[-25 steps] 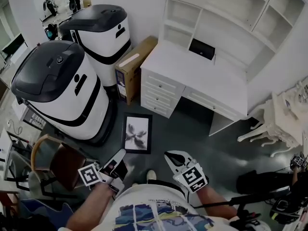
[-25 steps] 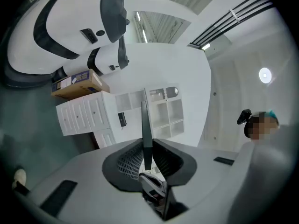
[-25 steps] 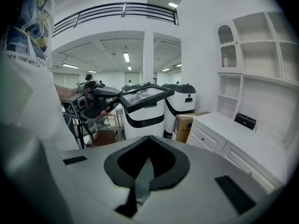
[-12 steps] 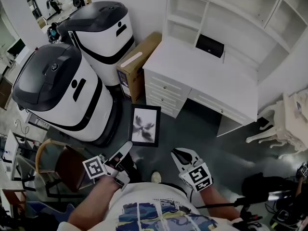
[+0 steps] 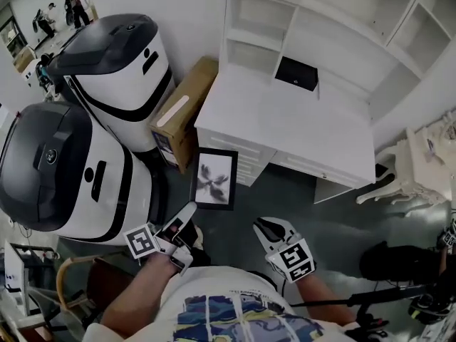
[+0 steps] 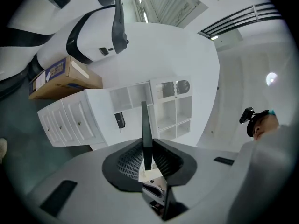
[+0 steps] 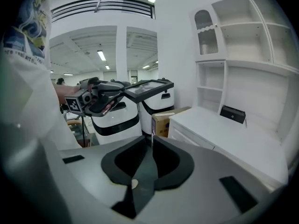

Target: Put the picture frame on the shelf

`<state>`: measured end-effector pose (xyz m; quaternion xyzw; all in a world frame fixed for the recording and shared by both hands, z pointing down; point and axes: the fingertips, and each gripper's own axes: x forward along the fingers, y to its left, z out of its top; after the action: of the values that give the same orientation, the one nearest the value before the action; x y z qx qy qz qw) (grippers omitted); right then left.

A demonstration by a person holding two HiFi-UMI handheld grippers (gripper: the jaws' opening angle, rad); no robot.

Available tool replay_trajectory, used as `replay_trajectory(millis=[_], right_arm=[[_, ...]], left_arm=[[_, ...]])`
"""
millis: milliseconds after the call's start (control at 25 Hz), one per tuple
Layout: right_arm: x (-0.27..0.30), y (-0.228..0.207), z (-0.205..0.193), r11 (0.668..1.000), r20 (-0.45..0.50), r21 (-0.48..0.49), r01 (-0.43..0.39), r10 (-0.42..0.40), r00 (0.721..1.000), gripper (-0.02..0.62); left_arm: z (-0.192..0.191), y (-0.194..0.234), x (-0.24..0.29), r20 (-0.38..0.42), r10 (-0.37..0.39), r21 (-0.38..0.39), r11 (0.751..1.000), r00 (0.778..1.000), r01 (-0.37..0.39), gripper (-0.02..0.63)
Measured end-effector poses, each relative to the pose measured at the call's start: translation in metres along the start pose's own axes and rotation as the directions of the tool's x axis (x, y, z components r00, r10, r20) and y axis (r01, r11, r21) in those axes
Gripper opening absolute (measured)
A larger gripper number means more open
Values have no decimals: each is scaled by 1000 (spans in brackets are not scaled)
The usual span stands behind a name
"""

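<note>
The black picture frame (image 5: pixel 214 179) with a grey flower print hangs in front of the white desk's drawers in the head view. My left gripper (image 5: pixel 188 211) is shut on its lower left corner. In the left gripper view the picture frame (image 6: pixel 145 122) shows edge-on as a thin dark strip clamped between the jaws of the left gripper (image 6: pixel 146 146). The white shelf unit (image 5: pixel 265 21) stands on the desk (image 5: pixel 285 120), beyond the frame. My right gripper (image 5: pixel 265 228) is lower right of the frame, shut and empty; in its own view the right gripper (image 7: pixel 152 140) has its jaws pressed together.
A small black box (image 5: pixel 297 73) sits at the back of the desk. A cardboard box (image 5: pixel 178 112) leans left of the desk. Two large white-and-black machines (image 5: pixel 114 63) (image 5: pixel 60 173) fill the left side. A white chair (image 5: pixel 417 173) stands at the right, a wooden chair (image 5: pixel 78 280) at lower left.
The frame, held in my left gripper, has come closer to the desk front and now overlaps the drawers. The view has shifted toward the desk; the right gripper stays shut nearby.
</note>
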<state>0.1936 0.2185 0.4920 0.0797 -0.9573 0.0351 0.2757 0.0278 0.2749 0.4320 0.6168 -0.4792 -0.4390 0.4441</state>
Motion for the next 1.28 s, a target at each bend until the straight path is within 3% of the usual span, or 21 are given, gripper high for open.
replay_trajectory(millis=[320,520,680,1280], right_arm=[[66,-23,69,989,-22,80,121,-119,993,44],[82,-41,82,982,-46,110,151,-147,988,35],[94,-79,79,973,-66,141,184,-176,982,32],[151,-263,107,981,-23,170,94,-92,996,32]], left_arm=[[93,34,67,-159,6,-26,1000,987,-10,71],[132,61,113,-178,3,-64,998,984,-15,71],[156,85,161,-183,2,-68,998,983,-15,71],[231,166,364,-174,64,8,998,983,-64,71]])
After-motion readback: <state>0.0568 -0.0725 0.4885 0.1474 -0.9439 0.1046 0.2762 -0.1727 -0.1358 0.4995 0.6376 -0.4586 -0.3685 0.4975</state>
